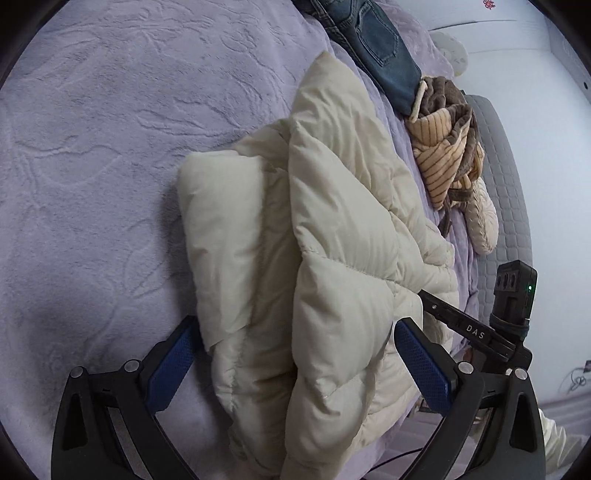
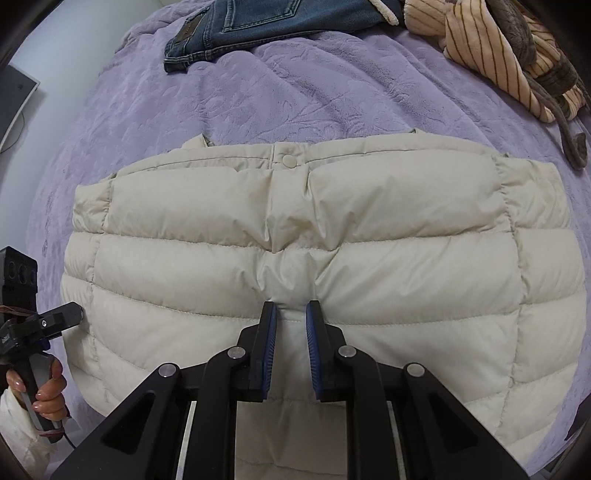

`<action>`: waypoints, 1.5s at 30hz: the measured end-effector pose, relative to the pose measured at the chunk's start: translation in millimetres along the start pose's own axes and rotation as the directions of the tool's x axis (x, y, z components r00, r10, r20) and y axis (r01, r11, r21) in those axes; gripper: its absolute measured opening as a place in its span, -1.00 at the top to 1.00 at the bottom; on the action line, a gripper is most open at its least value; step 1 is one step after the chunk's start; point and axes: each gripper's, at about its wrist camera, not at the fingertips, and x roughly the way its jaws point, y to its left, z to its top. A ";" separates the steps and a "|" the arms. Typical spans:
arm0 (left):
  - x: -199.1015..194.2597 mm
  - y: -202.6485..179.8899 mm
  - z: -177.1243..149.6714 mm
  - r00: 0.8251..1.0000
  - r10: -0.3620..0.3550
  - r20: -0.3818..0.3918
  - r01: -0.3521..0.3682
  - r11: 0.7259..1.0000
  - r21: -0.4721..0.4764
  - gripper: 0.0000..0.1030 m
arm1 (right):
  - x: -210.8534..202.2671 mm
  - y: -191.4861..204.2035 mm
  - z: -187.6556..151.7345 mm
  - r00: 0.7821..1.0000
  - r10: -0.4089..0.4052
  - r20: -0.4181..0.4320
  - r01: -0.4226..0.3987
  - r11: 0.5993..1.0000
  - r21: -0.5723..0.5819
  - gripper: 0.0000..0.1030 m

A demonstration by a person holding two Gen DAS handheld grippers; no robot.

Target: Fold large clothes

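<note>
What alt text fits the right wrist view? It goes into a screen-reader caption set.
The right gripper pinches the near edge of a cream puffer jacket lying folded on a purple blanket. Jeans and a striped garment lie beyond; the left gripper sits at the jacket's left.

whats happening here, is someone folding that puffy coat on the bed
Yes. A person holding a claw in each hand is folding a cream puffer jacket on a purple blanket. The right claw is pinched shut on a ridge of the jacket's fabric near its middle. The left claw is wide open, its fingers on either side of the jacket's folded end, not gripping. Jeans and a striped garment lie further up the bed, unfolded.
</note>
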 end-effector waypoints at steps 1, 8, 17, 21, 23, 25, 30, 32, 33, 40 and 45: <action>4.5 -1.2 1.3 1.000 0.002 -0.011 -0.002 1.000 0.008 -1.00 | 1.2 -0.7 -0.4 1.000 0.005 -0.001 -0.005 1.000 0.001 0.65; 27.0 -18.4 9.2 0.999 0.021 -0.035 -0.020 0.999 0.048 -1.00 | 10.0 -8.9 -1.2 0.999 0.033 -0.006 -0.033 0.999 0.031 0.65; 34.7 -66.0 1.9 0.997 0.067 -0.047 -0.057 0.983 0.175 0.02 | 14.5 -11.7 -1.5 0.999 0.035 -0.015 -0.034 0.999 0.036 0.65; 15.2 -94.8 -8.6 1.000 -0.018 -0.018 0.022 0.973 0.229 0.34 | 22.2 -14.5 -1.2 0.999 0.037 -0.028 -0.036 0.998 0.046 0.65; 10.0 -115.0 -14.1 0.997 -0.069 -0.016 0.071 0.965 0.253 0.34 | 25.2 -14.6 -0.8 0.999 0.044 -0.032 -0.042 0.998 0.050 0.65; 9.2 -135.7 -19.6 0.995 -0.099 -0.023 0.101 0.955 0.278 0.34 | 26.1 -13.9 -0.4 0.998 0.044 -0.035 -0.043 0.998 0.044 0.65; 21.9 -169.6 -29.3 0.999 -0.049 -0.019 0.052 0.945 0.322 0.34 | 28.1 -19.9 1.5 0.997 0.068 -0.040 -0.066 0.996 0.058 0.65; 24.6 -173.9 -30.1 1.000 -0.025 -0.003 0.025 0.948 0.317 0.34 | 29.0 -24.7 1.8 0.995 0.086 -0.042 -0.083 0.993 0.078 0.65; 31.4 -182.3 -28.5 1.000 -0.015 0.005 0.013 0.951 0.310 0.34 | 29.0 -26.8 2.3 0.994 0.096 -0.044 -0.092 0.992 0.087 0.65; 26.5 -178.0 -30.9 0.999 0.023 0.030 -0.030 0.966 0.255 0.34 | 2.1 -40.9 11.4 0.987 0.148 -0.055 -0.143 0.985 0.095 0.64; 15.8 -164.3 -34.9 0.998 0.042 0.037 -0.050 0.974 0.221 0.34 | -28.2 -58.9 3.2 0.979 0.204 -0.022 -0.200 0.971 0.129 0.64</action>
